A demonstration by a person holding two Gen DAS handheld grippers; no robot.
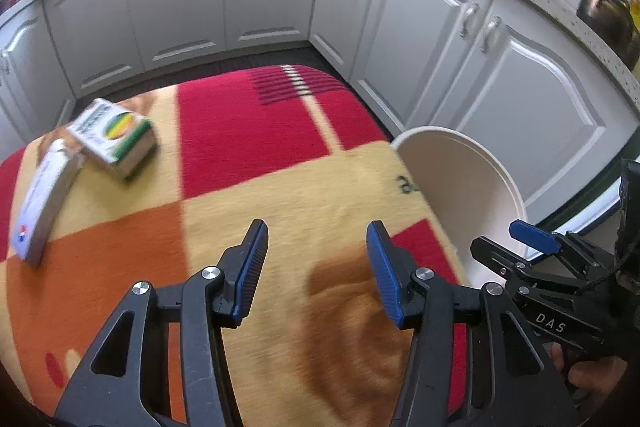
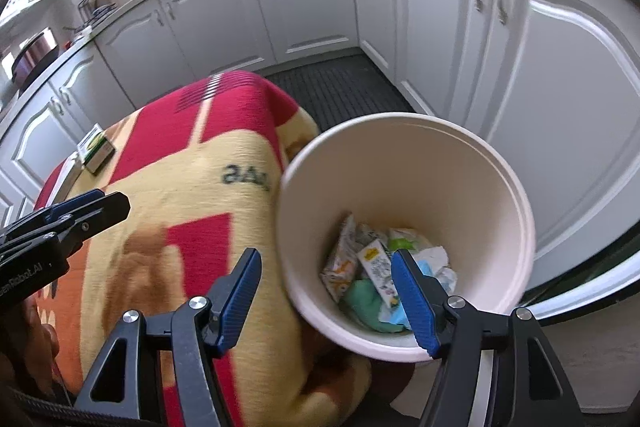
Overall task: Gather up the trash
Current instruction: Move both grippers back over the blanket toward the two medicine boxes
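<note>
We hold both grippers spread and empty. The left gripper (image 1: 318, 267) hovers over the blanket (image 1: 280, 187); the right gripper (image 2: 326, 291) hangs over the near rim of the bin (image 2: 404, 239). The bin stands at the blanket's right edge and already contains several wrappers (image 2: 372, 267). Two boxes (image 1: 112, 135) lie touching near the far left corner. We judge collection partly done; these boxes are left.

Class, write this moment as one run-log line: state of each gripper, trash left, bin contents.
left gripper: open, empty | right gripper: open, empty, over white bin | two cartons on blanket | bin: crumpled wrappers
</note>
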